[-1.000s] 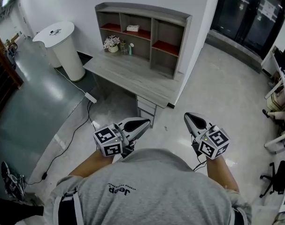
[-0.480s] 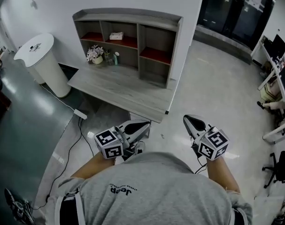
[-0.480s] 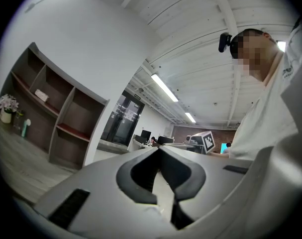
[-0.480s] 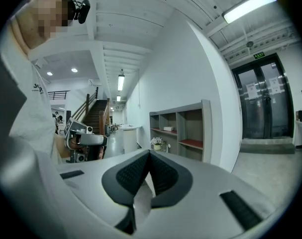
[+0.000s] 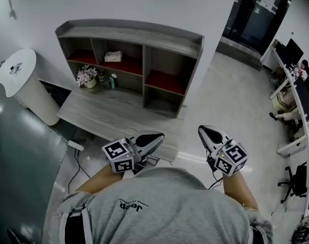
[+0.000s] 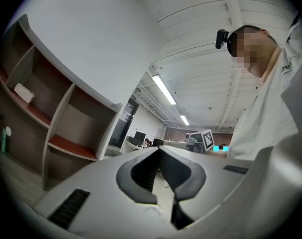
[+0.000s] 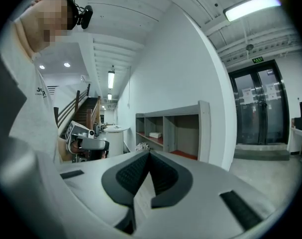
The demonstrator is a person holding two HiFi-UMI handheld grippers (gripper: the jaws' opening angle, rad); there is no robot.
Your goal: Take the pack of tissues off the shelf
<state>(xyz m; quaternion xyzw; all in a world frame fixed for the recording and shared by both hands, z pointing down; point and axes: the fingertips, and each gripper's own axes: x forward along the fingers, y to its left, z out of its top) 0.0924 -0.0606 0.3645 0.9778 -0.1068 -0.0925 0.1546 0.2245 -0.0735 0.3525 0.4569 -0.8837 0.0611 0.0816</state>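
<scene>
The pack of tissues [image 5: 113, 56] is lying in the shelf's [image 5: 134, 32] upper middle compartment, toward its left edge. The left gripper [image 5: 153, 138] and right gripper [image 5: 205, 132] are hovering well apart from it, jaws fully closed, holding nothing.

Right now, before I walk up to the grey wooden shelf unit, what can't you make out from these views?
- White pack of tissues: head view, too small to read its wrapping.
- Small items beside the potted flowers: head view, too small to identify.
- Grey wooden shelf unit: left gripper view, left end cut off by the lens rim.
- Grey desk top: head view, near edge partly hidden by the shut left gripper.
</scene>
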